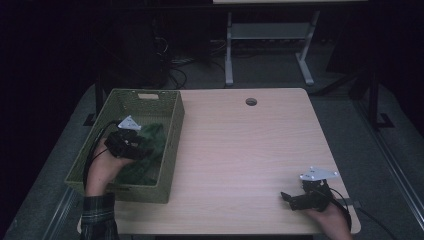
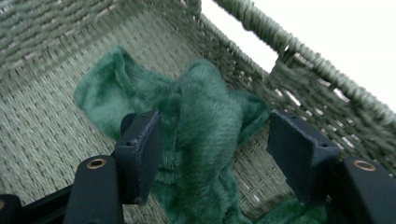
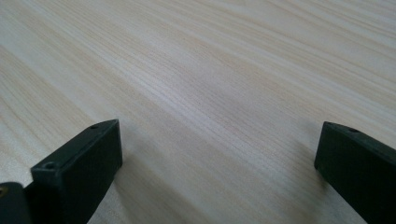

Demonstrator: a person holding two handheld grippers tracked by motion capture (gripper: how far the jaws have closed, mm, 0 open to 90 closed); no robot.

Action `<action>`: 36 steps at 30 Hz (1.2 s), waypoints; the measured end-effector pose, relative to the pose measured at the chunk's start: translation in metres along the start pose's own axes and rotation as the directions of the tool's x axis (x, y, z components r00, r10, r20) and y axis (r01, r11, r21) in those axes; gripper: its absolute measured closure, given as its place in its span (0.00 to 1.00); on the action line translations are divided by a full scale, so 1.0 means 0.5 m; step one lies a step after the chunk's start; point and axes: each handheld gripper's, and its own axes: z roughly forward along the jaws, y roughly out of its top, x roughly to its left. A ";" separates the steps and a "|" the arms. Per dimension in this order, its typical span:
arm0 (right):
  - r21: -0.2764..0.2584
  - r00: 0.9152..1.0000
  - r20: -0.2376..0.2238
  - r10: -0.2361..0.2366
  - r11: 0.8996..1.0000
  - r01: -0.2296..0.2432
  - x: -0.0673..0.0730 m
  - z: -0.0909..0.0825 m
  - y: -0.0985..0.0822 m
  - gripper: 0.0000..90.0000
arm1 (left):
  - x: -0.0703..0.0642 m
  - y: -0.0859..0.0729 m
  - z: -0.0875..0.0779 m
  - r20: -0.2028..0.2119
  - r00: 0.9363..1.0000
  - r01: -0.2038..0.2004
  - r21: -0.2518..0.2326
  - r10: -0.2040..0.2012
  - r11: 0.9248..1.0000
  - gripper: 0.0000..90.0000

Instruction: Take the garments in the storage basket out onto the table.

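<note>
A green plush cloth (image 1: 154,137) lies crumpled inside a woven green basket (image 1: 173,142) at the table's left. My left gripper (image 1: 141,150) reaches down into the basket over the cloth. In the left gripper view its jaws (image 2: 215,128) stand apart with a ridge of the cloth (image 2: 205,102) between them; the left pad touches the plush, the right pad stands off it. My right gripper (image 1: 287,198) rests low at the table's front right. Its jaws (image 3: 219,140) are open over bare wood, with nothing between them.
The light wooden table (image 1: 240,150) has a round cable hole (image 1: 251,102) near its far edge. The basket's woven wall (image 2: 299,51) rises close to the left gripper's right jaw. Beyond the table stand a white desk frame (image 1: 270,35) and cables on a dark floor.
</note>
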 end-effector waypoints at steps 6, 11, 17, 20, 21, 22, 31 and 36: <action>0.000 1.000 0.000 0.000 1.000 0.000 0.000 0.000 0.000 0.01 | 0.011 -0.013 0.016 -0.004 1.000 0.016 0.043 -0.016 0.999 0.38; 0.000 1.000 0.000 0.000 1.000 0.000 0.000 0.000 0.000 0.01 | 0.015 -0.019 0.026 -0.001 1.000 0.020 0.062 -0.020 0.998 0.38; 0.000 1.000 0.000 0.000 1.000 0.000 0.000 0.000 0.000 0.01 | 0.021 -0.026 0.039 0.007 1.000 0.026 0.097 -0.027 0.995 0.38; 0.000 1.000 0.000 0.001 1.000 -0.001 0.000 0.000 0.000 0.01 | 0.023 -0.030 0.048 0.015 1.000 0.026 0.115 -0.027 0.993 0.38; 0.000 1.000 0.000 0.000 1.000 0.000 0.000 0.000 0.000 0.01 | 0.023 -0.031 0.050 0.016 1.000 0.025 0.120 -0.027 0.992 0.38; 0.000 1.000 0.000 0.000 1.000 0.000 0.000 0.000 0.000 0.01 | 0.022 -0.033 0.056 0.023 0.999 0.027 0.129 -0.031 0.991 0.39; 0.000 1.000 0.000 0.000 1.000 0.000 0.000 0.000 0.000 0.01 | 0.026 -0.042 0.081 0.042 0.998 0.028 0.172 -0.036 0.985 0.43; 0.000 1.000 0.000 0.000 1.000 0.000 0.000 0.000 0.000 0.01 | 0.029 -0.044 0.087 0.063 0.997 0.027 0.181 -0.039 0.983 0.56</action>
